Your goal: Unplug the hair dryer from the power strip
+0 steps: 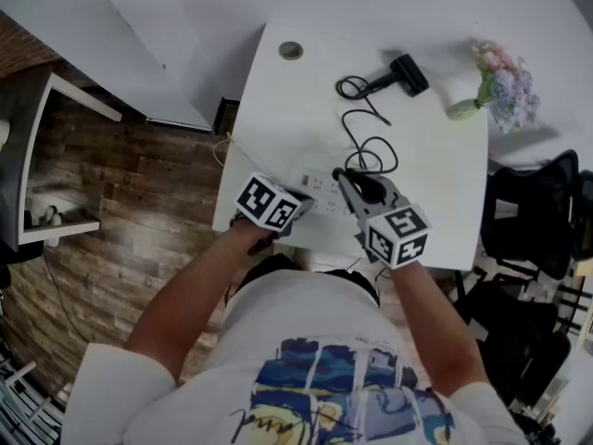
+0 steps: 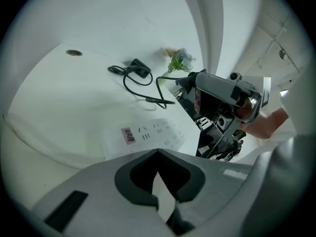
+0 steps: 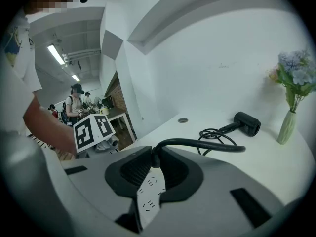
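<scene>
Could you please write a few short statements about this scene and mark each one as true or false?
1. The right gripper is shut on the black cable. True.
2. The black hair dryer lies at the near edge of the white table. False: it lies at the far side.
3. The pale vase of flowers stands on the table. True.
4. The left gripper holds the hair dryer. False: it is by the white power strip, well apart from the dryer.

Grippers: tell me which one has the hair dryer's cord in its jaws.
The right gripper: black cord pinched at its jaw tips. The left gripper has its jaws together, empty.
</scene>
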Available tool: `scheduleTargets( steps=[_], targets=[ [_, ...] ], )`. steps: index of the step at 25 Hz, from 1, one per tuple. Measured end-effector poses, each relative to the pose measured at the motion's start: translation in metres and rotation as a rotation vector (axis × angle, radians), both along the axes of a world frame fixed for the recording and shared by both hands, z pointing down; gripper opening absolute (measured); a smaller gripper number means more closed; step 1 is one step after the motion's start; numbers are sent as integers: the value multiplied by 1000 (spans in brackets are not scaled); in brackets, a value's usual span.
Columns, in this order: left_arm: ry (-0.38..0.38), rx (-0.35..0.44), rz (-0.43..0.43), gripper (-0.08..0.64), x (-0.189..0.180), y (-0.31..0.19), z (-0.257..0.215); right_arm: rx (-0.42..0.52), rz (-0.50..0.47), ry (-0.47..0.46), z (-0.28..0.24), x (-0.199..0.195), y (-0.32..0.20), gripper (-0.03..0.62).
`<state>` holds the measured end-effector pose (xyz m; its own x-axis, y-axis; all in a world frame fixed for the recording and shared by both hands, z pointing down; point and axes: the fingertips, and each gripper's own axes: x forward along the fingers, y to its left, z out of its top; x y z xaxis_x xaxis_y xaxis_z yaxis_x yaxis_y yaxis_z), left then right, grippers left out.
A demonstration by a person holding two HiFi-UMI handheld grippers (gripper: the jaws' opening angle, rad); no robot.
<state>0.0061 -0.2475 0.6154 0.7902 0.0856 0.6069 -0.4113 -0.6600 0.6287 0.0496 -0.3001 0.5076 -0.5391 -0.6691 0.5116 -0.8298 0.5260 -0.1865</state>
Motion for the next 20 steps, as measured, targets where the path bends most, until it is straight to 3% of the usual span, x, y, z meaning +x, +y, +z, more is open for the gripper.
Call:
scheduleTargets(
  steps=[20],
  targets=[
    [1,5,-5,0,1,1,0,3,22,2,-9,21,7,57]
  ],
)
